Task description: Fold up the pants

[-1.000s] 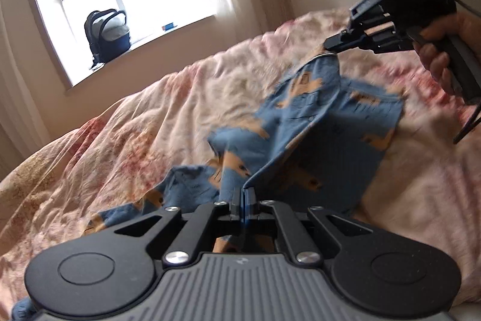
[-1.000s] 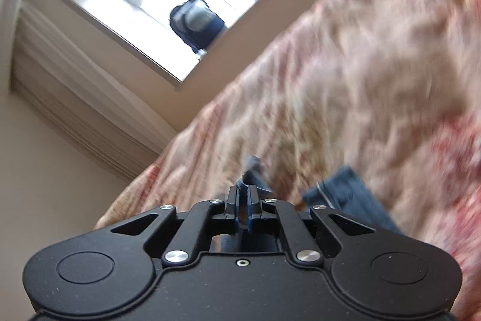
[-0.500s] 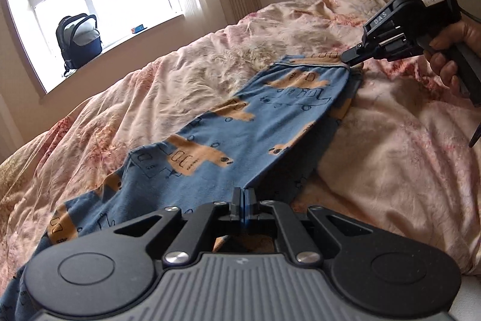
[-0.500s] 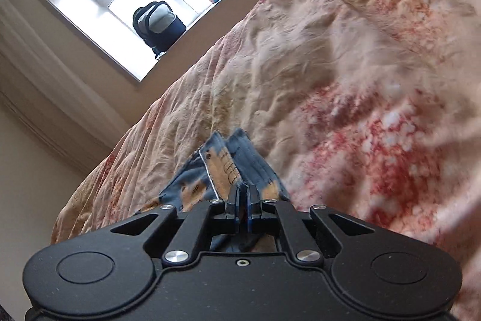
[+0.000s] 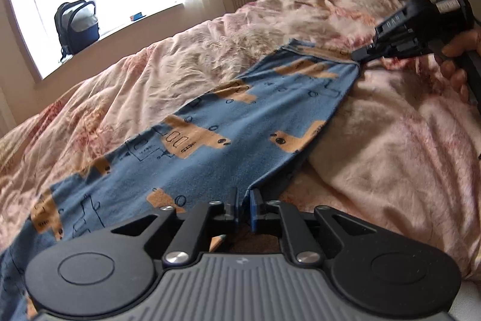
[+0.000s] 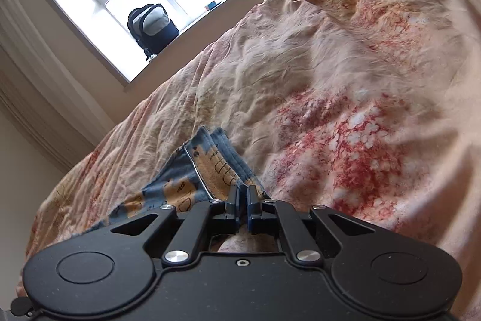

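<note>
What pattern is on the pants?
Blue pants with tan vehicle shapes and dark line drawings; clearest in the left wrist view.

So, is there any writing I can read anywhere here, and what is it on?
"DA8", blurred and uncertain: white letters on the right gripper.
Pants: printed scribbles, no legible words.
Box on the sill: too small to read.

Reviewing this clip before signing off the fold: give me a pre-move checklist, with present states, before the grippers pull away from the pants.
1. Pants spread flat on the bedspread: ok.
2. Left gripper jaws opening, cloth edge between them: not ok, not clear yet.
3. Right gripper shut on the waistband: not ok, unreleased.
4. Far pant legs straight: cannot tell.
5. Bedspread beside the pants free of clutter: ok.
</note>
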{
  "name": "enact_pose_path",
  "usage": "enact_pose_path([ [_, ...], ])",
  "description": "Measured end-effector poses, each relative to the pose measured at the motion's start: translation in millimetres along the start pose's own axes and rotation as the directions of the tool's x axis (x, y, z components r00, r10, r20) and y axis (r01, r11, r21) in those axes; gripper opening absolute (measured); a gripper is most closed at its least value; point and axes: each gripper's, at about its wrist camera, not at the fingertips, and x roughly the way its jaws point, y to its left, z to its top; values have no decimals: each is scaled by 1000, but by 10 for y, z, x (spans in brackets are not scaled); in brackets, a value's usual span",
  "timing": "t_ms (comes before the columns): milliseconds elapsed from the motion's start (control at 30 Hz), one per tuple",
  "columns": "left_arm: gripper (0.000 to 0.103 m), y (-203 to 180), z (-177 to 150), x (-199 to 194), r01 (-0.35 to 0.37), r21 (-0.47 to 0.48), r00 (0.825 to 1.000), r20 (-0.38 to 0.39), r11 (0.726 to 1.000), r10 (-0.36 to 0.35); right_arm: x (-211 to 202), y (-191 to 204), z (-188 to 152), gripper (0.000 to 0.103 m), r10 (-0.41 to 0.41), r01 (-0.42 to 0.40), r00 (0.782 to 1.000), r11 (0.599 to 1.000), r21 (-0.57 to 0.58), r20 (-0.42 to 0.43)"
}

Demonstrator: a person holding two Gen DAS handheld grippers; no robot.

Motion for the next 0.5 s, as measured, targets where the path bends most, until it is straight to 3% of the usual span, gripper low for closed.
enact_pose_path([
  [33,34,29,-1,-17,16,-19,1000,-1,1000,-16,-4,20,13,8,1,-1,1000,1000,-17,-1],
  [67,63,61,-3,-43,32,-41,999,4,999,-32,-19,55,29,11,-9,9,1000,999,-53,6],
  [100,80,93,0,-76,42,-65,999,19,997,-41,-42,115,51,20,-35,37,999,993,-108,20],
  [200,88,230,21,-201,52,-117,997,66,992,-45,-35,361,147,44,-96,115,993,935,-335,72],
  [333,91,472,136,-196,-38,-169,997,53,985,48,264,637,378,52,10,-11,1000,868,-496,-6],
  [433,92,719,155,-156,-100,-254,993,28,962,111,639,785,525,52,22,-46,998,838,-544,-51],
  [500,97,859,129,-119,-124,-304,991,15,944,135,840,836,577,42,11,-57,996,830,-554,-86],
])
